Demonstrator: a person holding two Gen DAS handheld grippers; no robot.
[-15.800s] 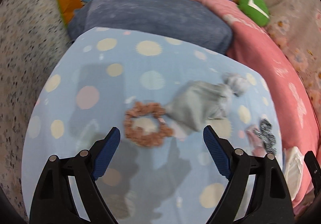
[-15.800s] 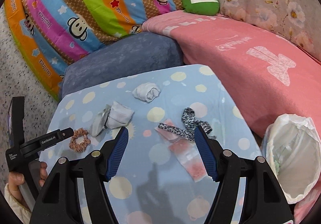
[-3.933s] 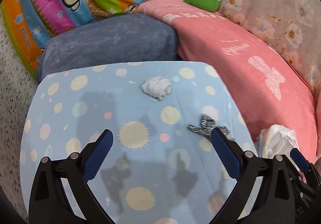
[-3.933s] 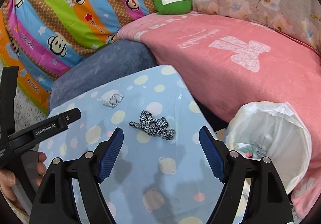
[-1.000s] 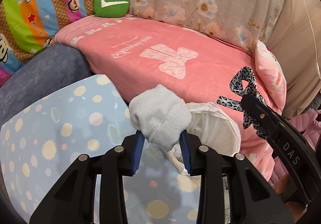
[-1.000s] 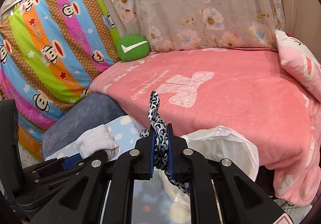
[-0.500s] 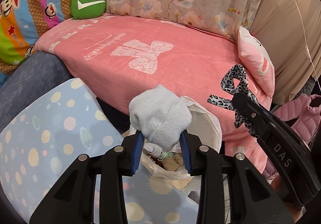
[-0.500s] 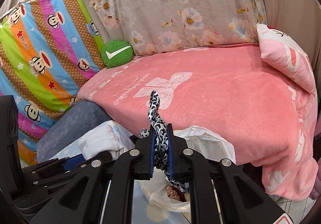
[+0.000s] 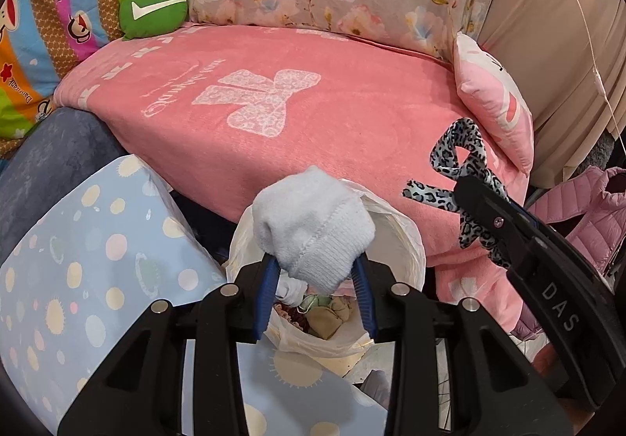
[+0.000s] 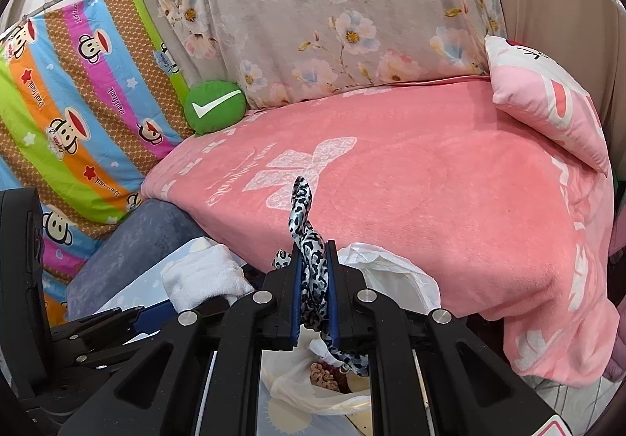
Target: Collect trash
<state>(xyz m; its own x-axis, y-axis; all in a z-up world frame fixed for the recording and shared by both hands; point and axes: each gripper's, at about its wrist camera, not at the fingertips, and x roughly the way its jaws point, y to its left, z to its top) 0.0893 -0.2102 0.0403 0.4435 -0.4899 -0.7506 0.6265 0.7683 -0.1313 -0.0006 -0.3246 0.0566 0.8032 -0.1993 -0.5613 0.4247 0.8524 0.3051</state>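
My left gripper (image 9: 315, 271) is shut on a balled white sock (image 9: 313, 226) and holds it over the open white trash bag (image 9: 407, 240). The bag holds several items (image 9: 321, 313). My right gripper (image 10: 312, 271) is shut on a leopard-print ribbon (image 10: 303, 217), also above the bag (image 10: 391, 279). The ribbon (image 9: 457, 162) and right gripper (image 9: 479, 201) show at the right of the left wrist view. The sock (image 10: 203, 275) shows at the lower left of the right wrist view.
A blue polka-dot tabletop (image 9: 78, 271) lies at the left. A pink blanket-covered sofa (image 9: 274, 92) is behind the bag, with a pink cushion (image 9: 493, 99), a green cushion (image 9: 152, 9) and a dark blue cushion (image 9: 47, 154). A pink jacket (image 9: 587, 213) is at the right.
Both grippers moved from over the tabletop to above the trash bag, still gripping the sock and the ribbon. The bag's inside has come into view.
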